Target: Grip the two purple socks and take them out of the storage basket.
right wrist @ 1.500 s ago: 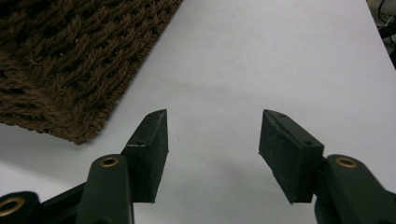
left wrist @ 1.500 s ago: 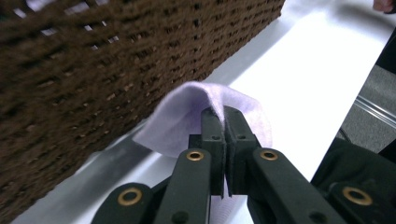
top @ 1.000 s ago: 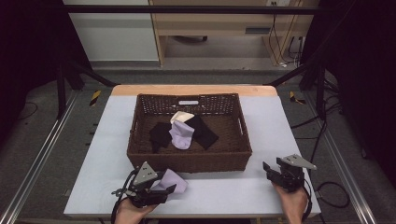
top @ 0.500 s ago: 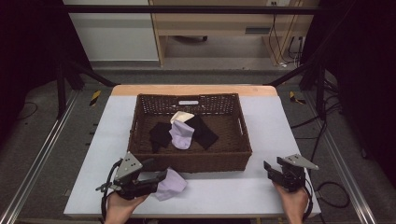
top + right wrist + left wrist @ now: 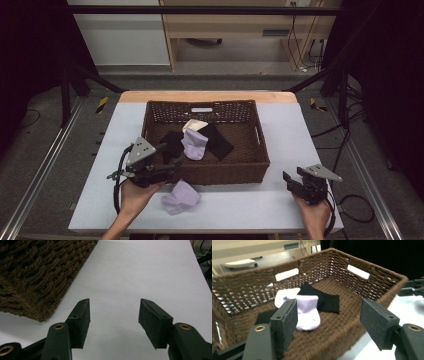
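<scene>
A brown wicker basket [image 5: 220,175] stands mid-table. In it lie a lavender sock [image 5: 194,145], a cream sock [image 5: 195,124] and black socks [image 5: 220,142]. Another lavender sock [image 5: 180,196] lies on the white table in front of the basket. My left gripper [image 5: 173,163] hovers over the basket's front left corner, above and left of that sock. In the left gripper view, my left gripper [image 5: 329,312] has just been opening and has nothing between its jaws. My right gripper [image 5: 289,181] rests low at the front right. Its jaws [image 5: 115,307] have just been closing slightly, open over bare table.
The basket's woven wall [image 5: 37,277] is just left of my right gripper. In the left gripper view the basket's far wall [image 5: 317,267] has handle slots, and my right gripper's body [image 5: 414,287] shows beyond the rim. Table edges are close at the front and right.
My left gripper has risen from the table and moved toward the basket, leaving the lavender sock lying in front of it. The right hand has stayed put.
</scene>
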`<state>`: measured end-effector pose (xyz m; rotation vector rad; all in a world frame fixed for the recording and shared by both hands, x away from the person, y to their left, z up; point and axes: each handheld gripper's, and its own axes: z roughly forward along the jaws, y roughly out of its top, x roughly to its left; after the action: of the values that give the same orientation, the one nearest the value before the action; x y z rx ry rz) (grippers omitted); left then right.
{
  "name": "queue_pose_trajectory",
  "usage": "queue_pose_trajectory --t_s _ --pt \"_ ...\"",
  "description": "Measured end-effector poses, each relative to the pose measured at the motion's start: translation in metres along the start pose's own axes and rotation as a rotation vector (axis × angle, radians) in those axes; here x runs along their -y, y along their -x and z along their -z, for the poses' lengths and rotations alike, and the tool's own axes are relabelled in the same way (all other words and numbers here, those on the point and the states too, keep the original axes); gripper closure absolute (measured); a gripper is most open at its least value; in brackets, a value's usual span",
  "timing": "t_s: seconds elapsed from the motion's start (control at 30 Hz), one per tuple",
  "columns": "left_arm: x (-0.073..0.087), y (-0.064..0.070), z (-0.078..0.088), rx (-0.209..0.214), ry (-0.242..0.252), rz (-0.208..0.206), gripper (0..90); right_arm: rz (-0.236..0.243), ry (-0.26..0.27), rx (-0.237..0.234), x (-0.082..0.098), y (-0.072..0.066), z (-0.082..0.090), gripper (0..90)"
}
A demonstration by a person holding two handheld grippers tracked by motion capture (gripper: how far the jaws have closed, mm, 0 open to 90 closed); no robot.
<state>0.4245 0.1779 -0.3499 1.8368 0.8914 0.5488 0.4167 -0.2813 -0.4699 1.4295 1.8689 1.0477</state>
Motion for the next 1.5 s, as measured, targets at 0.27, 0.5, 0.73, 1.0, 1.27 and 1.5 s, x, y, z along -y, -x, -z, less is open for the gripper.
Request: queue_pose_trajectory --t_s 0.27,0.5,0.73,1.0,1.27,1.5 --pt "-0.022 -0.017 -0.021 -0.061 0.012 0.003 36.3 -0.004 0.002 -0.002 -0.002 0.000 -0.001 44.0" --pt "-0.039 -0.033 -0.039 -0.102 0.021 0.018 40.3 0.003 0.004 0.001 -0.002 0.000 -0.001 45.8" --pt "-0.048 -0.044 -0.059 -0.127 0.009 0.021 41.1 0.005 0.005 -0.001 -0.003 0.000 -0.002 47.0" --pt "-0.046 -0.053 -0.090 -0.152 -0.048 0.024 41.0 0.006 -0.006 0.000 -0.003 -0.001 -0.005 47.2" --pt "-0.044 -0.057 -0.116 -0.161 -0.100 0.023 41.6 0.010 -0.005 -0.001 -0.003 0.000 -0.005 47.1" --pt "-0.048 -0.060 -0.135 -0.148 -0.158 0.022 40.9 0.009 -0.008 0.000 -0.003 0.000 -0.006 47.0"
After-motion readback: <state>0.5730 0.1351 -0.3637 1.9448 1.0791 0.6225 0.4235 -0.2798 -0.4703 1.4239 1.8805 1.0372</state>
